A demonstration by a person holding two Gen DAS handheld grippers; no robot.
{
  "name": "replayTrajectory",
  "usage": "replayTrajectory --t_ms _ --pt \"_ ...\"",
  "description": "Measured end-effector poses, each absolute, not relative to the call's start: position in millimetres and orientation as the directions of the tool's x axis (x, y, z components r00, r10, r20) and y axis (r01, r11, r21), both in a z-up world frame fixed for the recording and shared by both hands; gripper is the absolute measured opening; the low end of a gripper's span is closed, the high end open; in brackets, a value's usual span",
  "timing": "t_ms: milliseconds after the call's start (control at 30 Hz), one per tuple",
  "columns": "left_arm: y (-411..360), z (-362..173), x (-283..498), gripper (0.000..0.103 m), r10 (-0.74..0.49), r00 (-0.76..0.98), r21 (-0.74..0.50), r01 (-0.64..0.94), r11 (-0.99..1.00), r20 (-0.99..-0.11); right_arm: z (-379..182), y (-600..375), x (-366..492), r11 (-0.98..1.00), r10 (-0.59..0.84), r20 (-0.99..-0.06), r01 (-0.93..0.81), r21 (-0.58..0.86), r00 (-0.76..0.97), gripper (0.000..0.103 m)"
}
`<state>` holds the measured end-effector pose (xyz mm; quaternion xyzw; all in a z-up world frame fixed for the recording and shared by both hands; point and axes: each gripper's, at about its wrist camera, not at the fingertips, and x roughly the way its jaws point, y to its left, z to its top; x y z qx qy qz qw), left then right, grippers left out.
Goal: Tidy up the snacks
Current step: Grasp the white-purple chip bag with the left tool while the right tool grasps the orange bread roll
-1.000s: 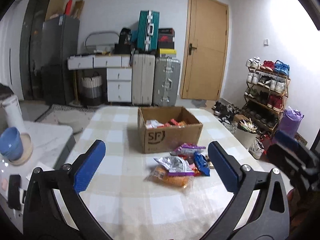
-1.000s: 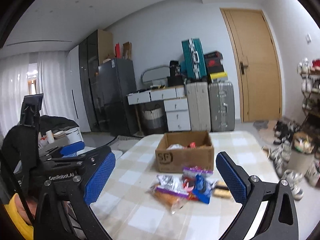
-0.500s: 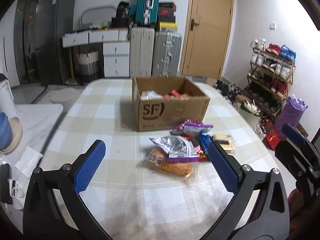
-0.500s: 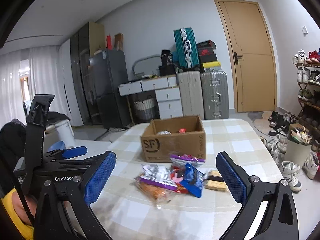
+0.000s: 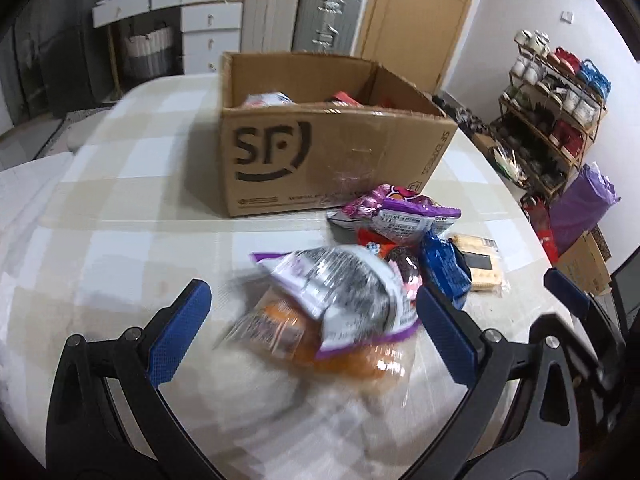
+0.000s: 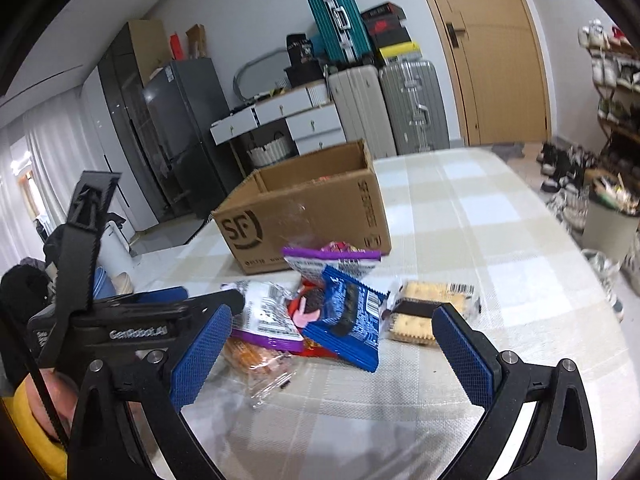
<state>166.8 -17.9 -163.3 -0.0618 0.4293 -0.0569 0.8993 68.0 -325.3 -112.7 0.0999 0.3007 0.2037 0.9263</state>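
Note:
An open brown SF cardboard box stands on the checked table with a few snacks inside. In front of it lies a pile of packets: a silver and purple one on an orange one, a purple one, a blue one and clear-wrapped crackers. My left gripper is open, low over the silver and orange packets. My right gripper is open too, just short of the blue packet and the crackers. Neither gripper holds anything.
The table's right edge curves close to the pile, with a shoe rack and a purple bag beyond it. Suitcases and white drawers stand at the far wall. The left gripper's body sits beside my right one.
Both grippers have dropped and moved forward to the snack pile, which now fills the space between their fingers. The left view is blurred by motion. Nothing was picked up.

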Motion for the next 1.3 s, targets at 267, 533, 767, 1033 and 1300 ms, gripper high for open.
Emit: replayTrajectory --t_ms 267,533,767,1033,1300 --pt "-28 -203 220 0.064 -0.198 0.563 -0.21 0.044 0.977 -0.802 -132 -331 96 0.885 0.457 -0.545 -0.301 0.355 0.703 0.102" --pt "-16 -213 237 0.037 -0.279 0.574 -0.286 0.081 0.955 -0.77 -140 -320 113 0.881 0.469 -0.571 -0.313 0.354 0.674 0.102" --pt "-6 -209 248 0.032 -0.331 0.595 -0.338 0.105 0.935 -0.733 -145 -310 118 0.874 0.484 -0.592 -0.314 0.372 0.645 0.102" --pt "11 -193 227 0.032 -0.343 0.648 -0.379 0.089 0.921 -0.68 -134 -280 106 0.84 0.543 -0.574 -0.416 0.349 0.614 0.102" --pt "69 -171 161 0.032 -0.293 0.708 -0.386 0.031 0.922 -0.643 -143 -214 104 0.734 0.609 -0.66 -0.627 0.259 0.44 0.082"
